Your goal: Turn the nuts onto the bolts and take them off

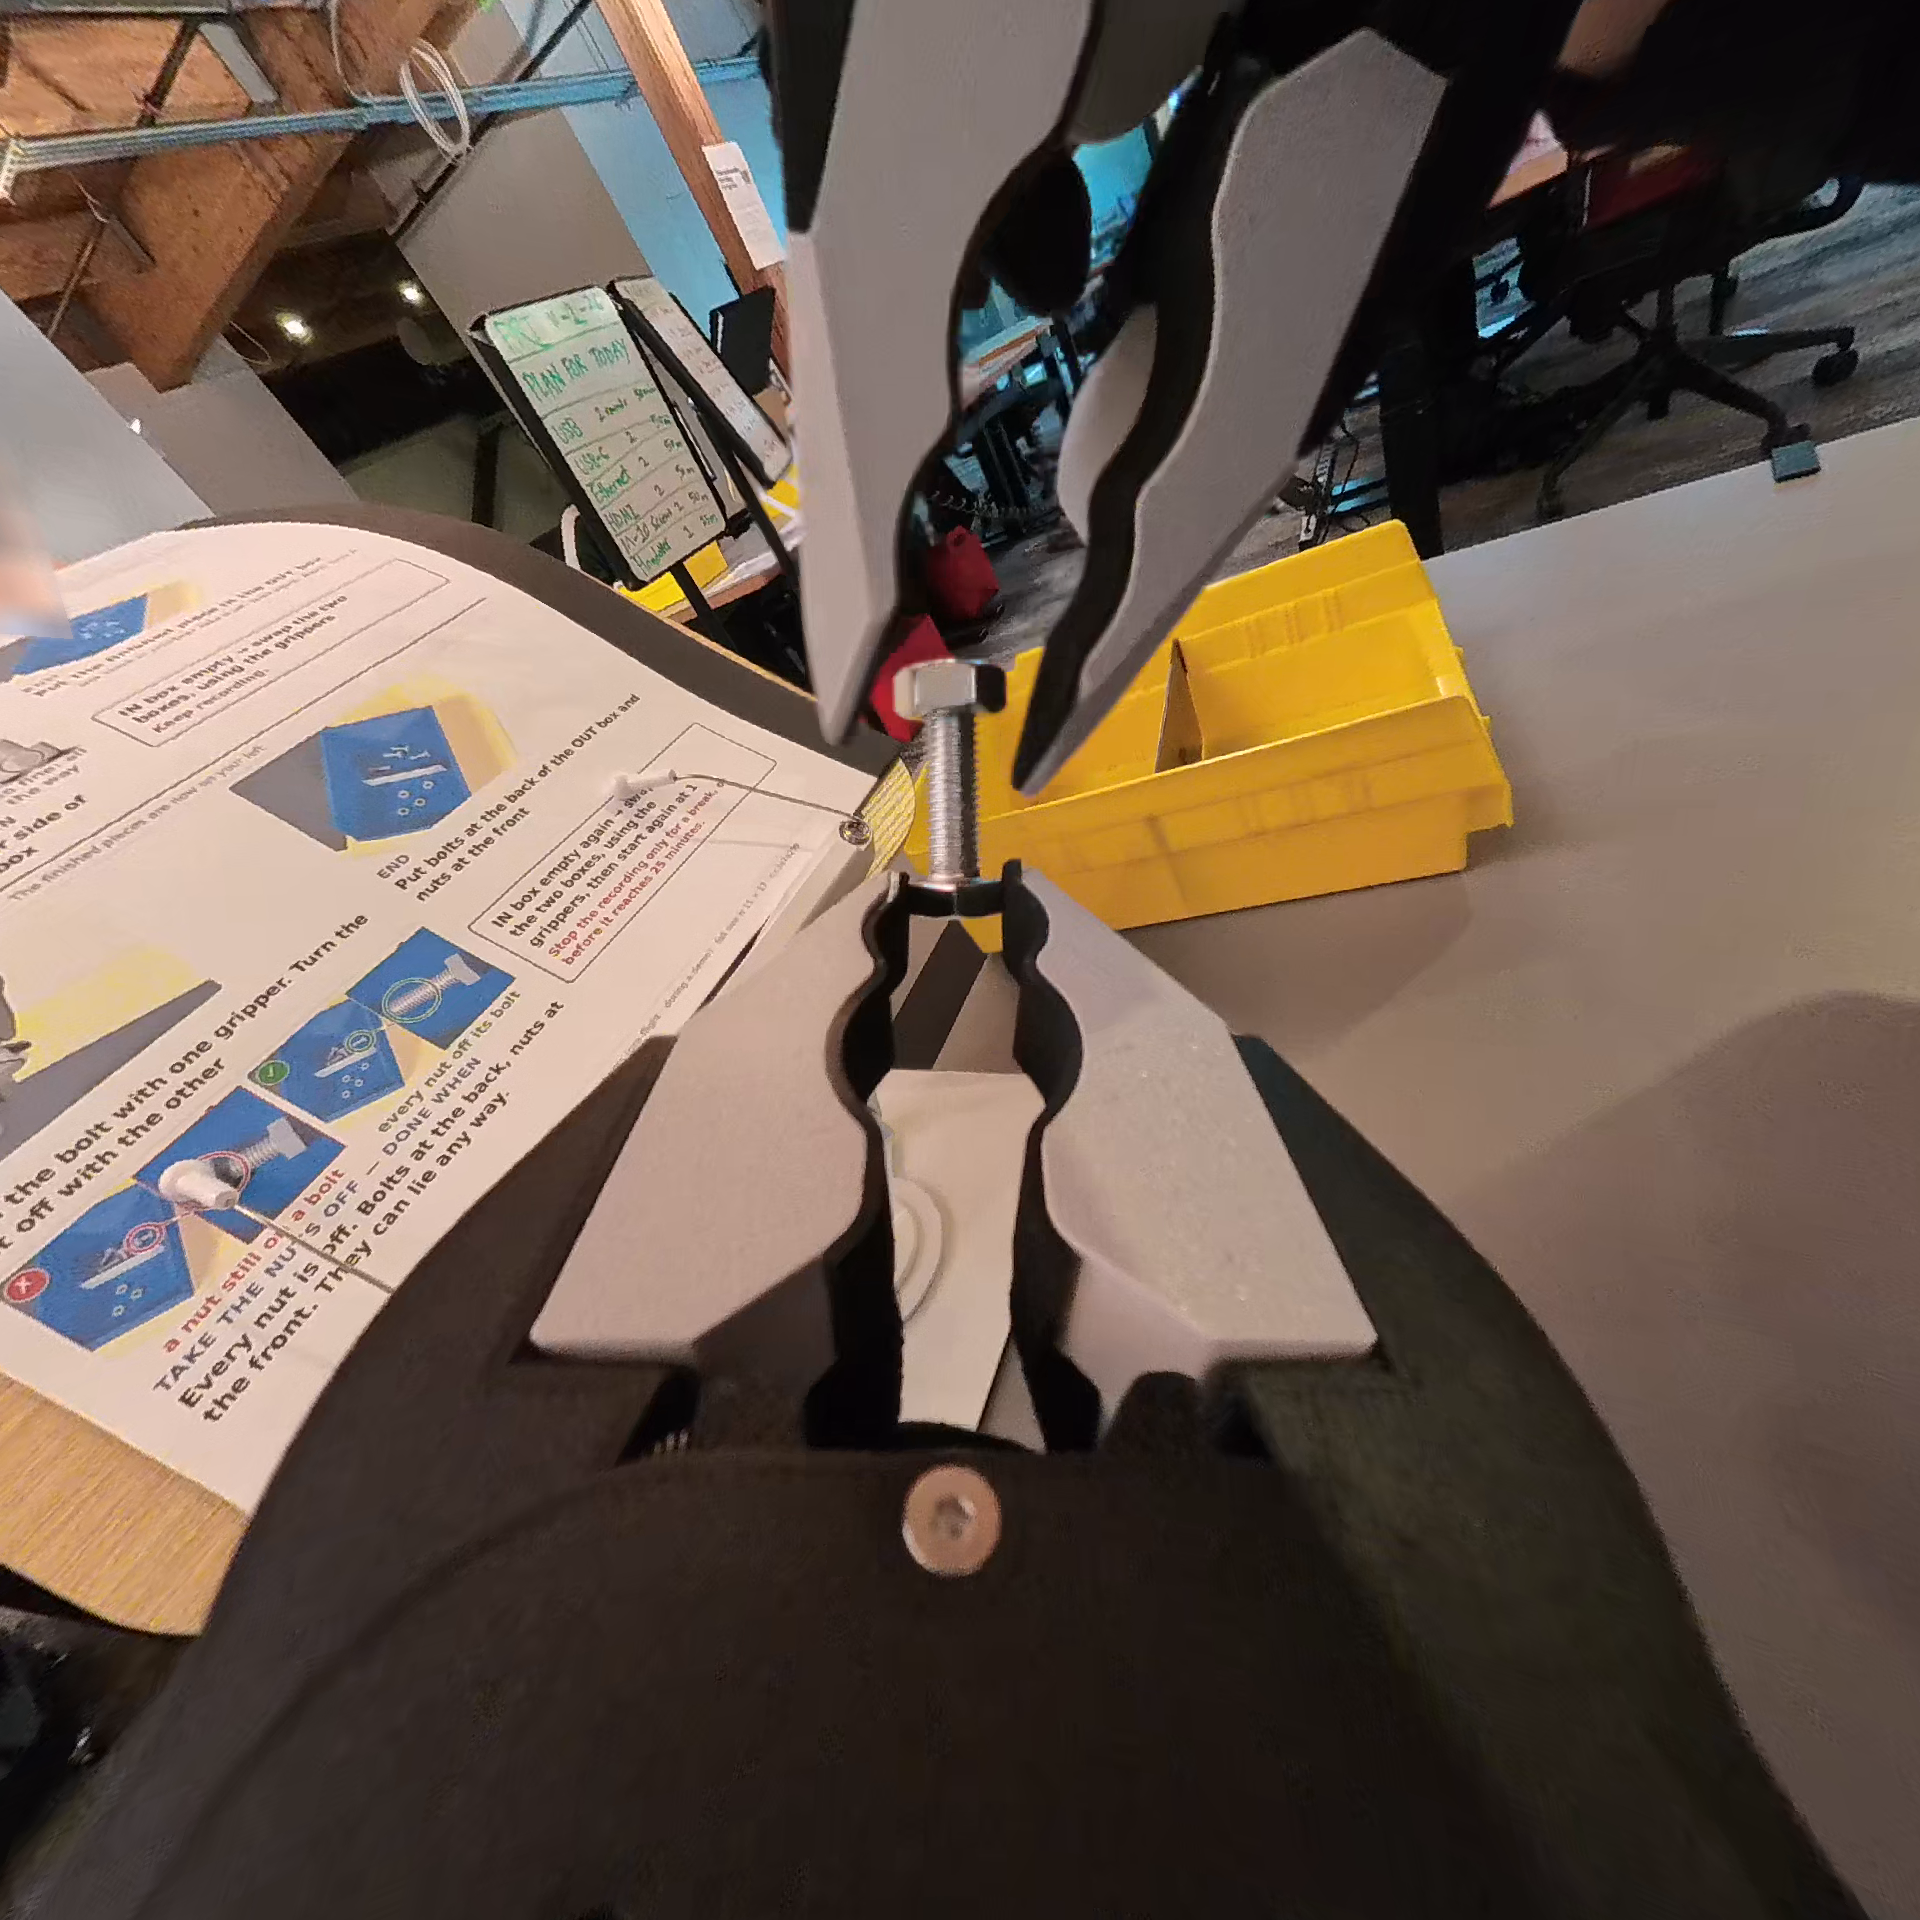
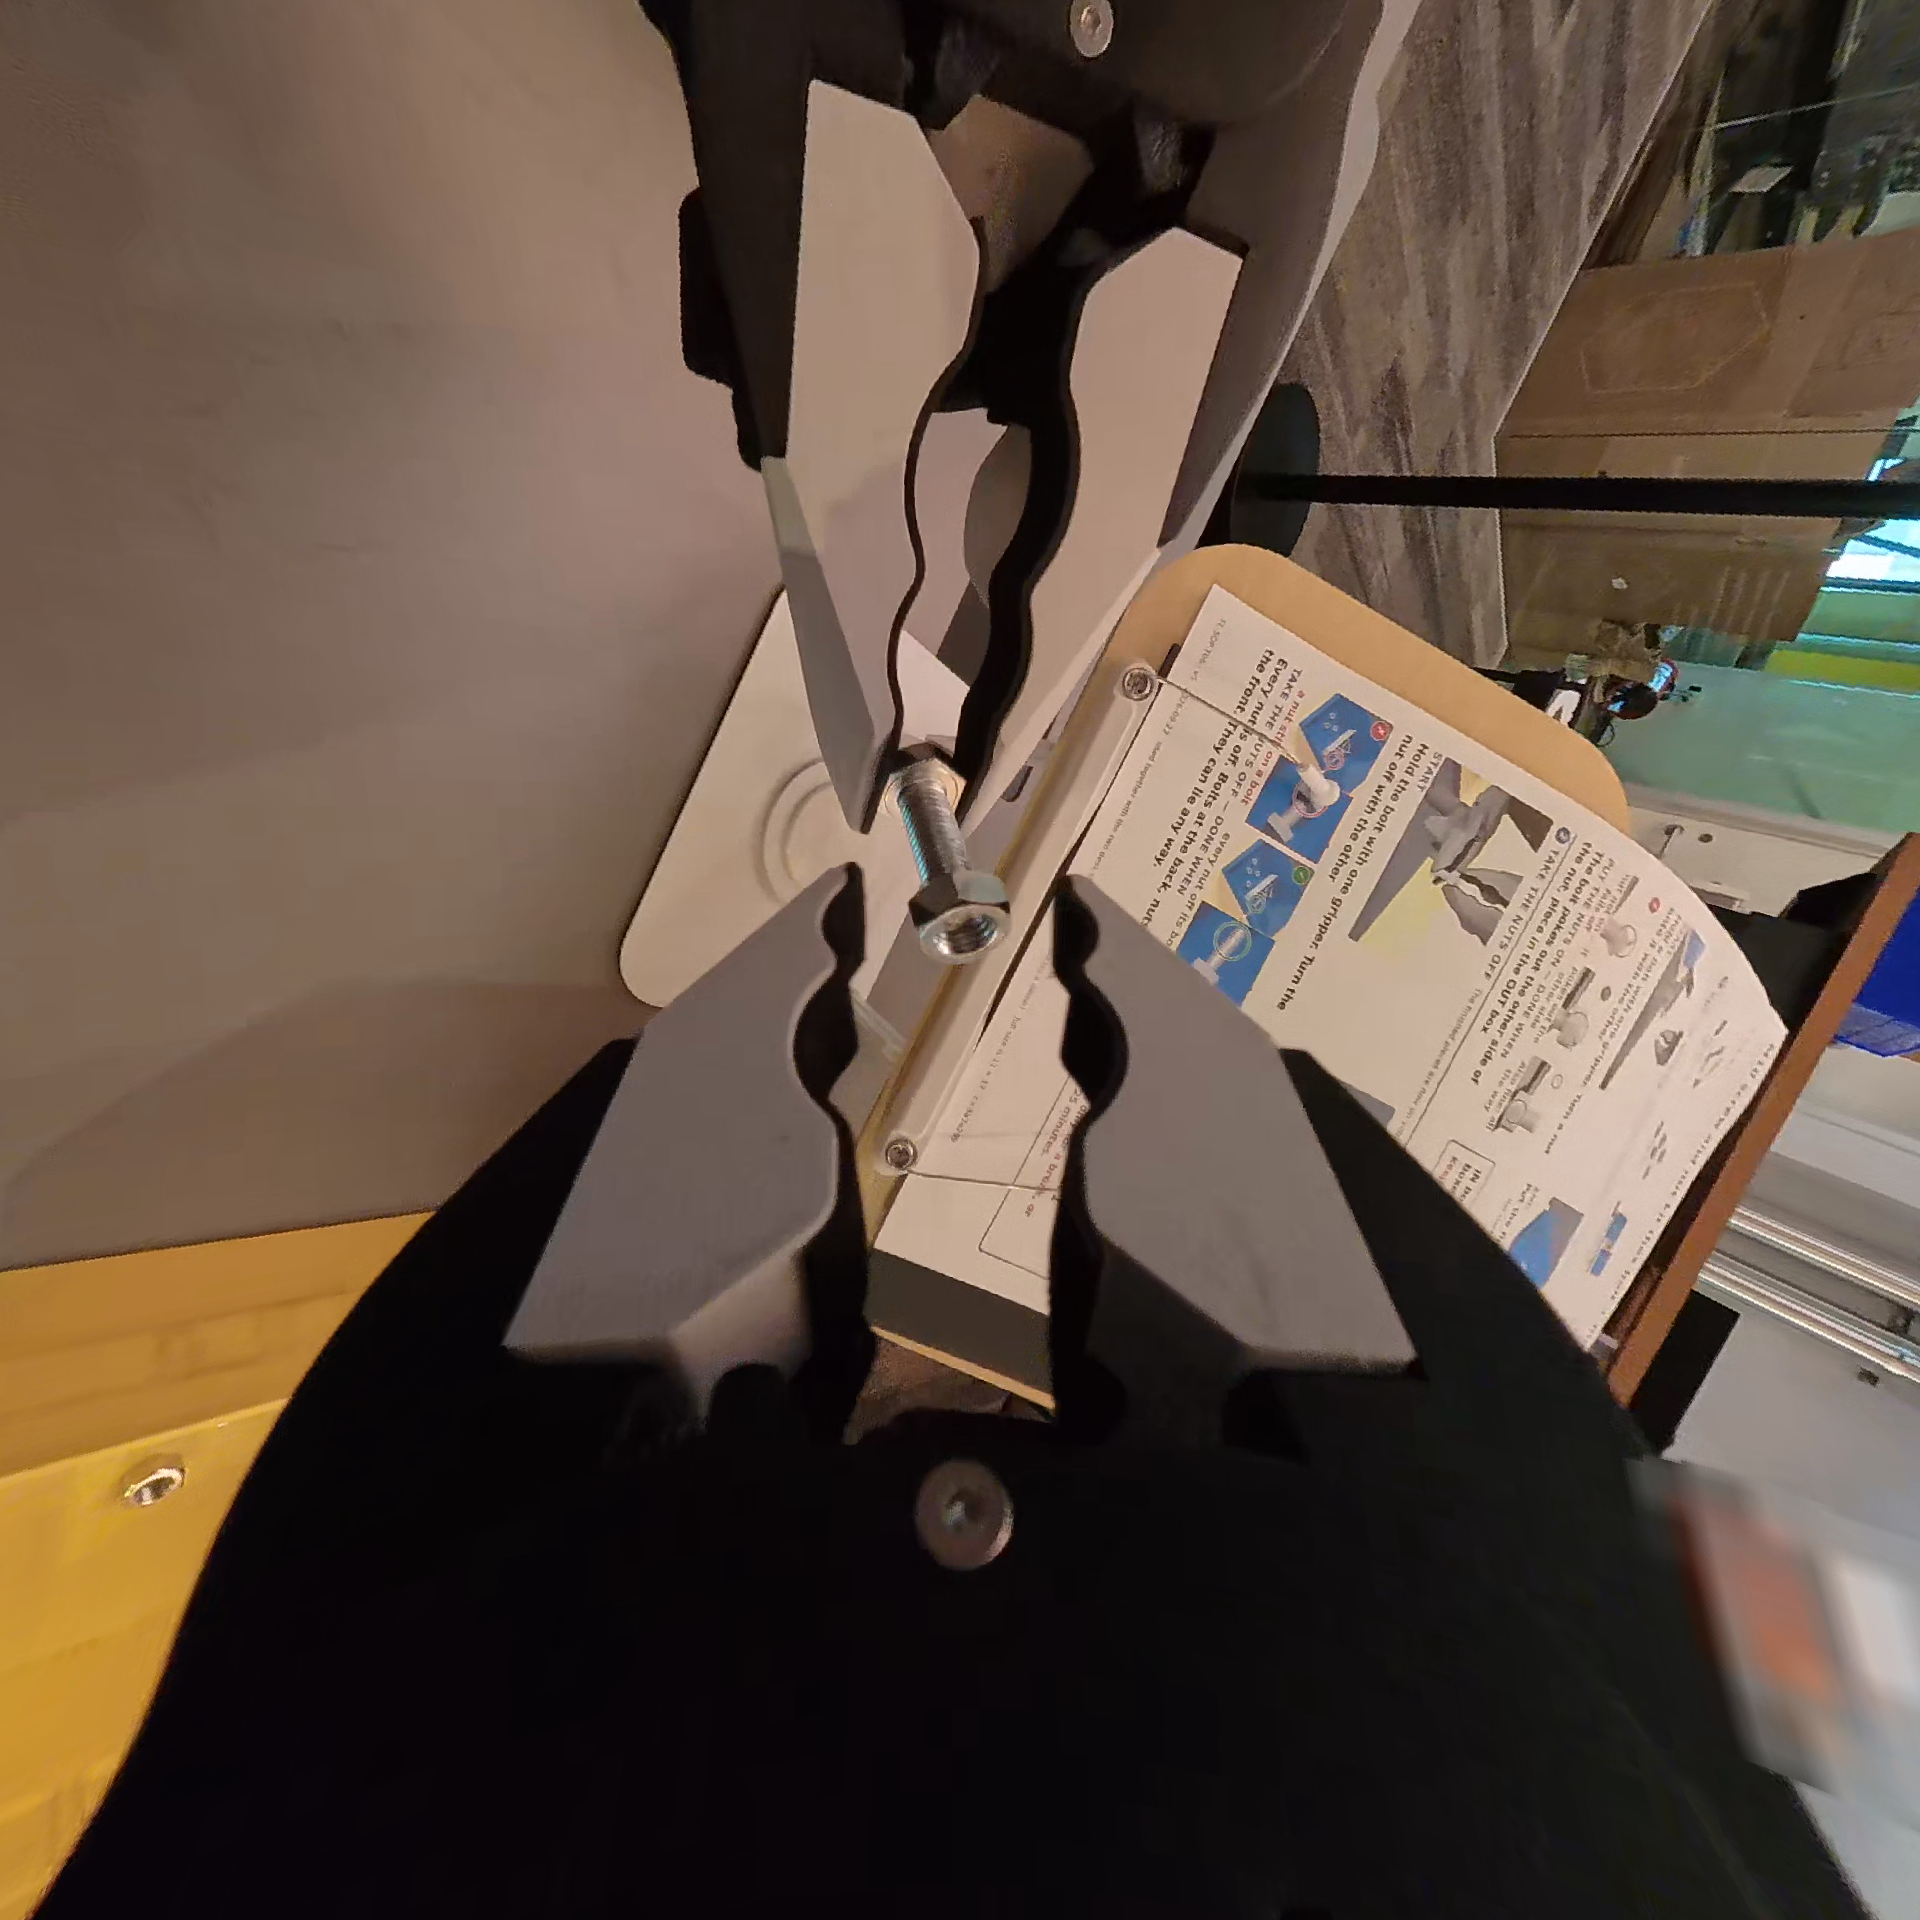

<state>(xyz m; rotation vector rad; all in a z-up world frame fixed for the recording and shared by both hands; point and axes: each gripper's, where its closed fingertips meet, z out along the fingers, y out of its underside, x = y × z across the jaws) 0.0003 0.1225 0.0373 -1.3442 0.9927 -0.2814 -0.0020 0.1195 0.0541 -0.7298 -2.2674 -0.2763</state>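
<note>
- Two hand-held grippers face each other above the grey table (image 1: 1558,727), with one bolt between them
- Left hand-held gripper (image 1: 956,894): fingertips closed tight on the lower end of the bolt (image 1: 951,800), apparently its head; the bolt stands upright out of the tips in the left wrist view
- Nut (image 1: 943,688): hexagonal, silver, sitting at the free top end of the threaded shaft; in the right wrist view the nut (image 2: 958,914) faces the camera with its threaded bore visible
- Right hand-held gripper (image 2: 956,894): fingers spread apart, one tip on each side of the nut, neither touching it in the right wrist view; in the left wrist view the same gripper (image 1: 935,727) comes down from above, its tips flanking the nut
- Yellow bin (image 1: 1299,758): on the table beyond the bolt, a divider across its inside; contents not visible
- Instruction sheet (image 1: 312,935): printed, with blue and yellow pictures, fixed on a wooden board (image 1: 104,1496) to the left of the left gripper; the sheet (image 2: 1403,987) also shows in the right wrist view
- White plate (image 2: 727,883): flat on the table beneath the bolt
</note>
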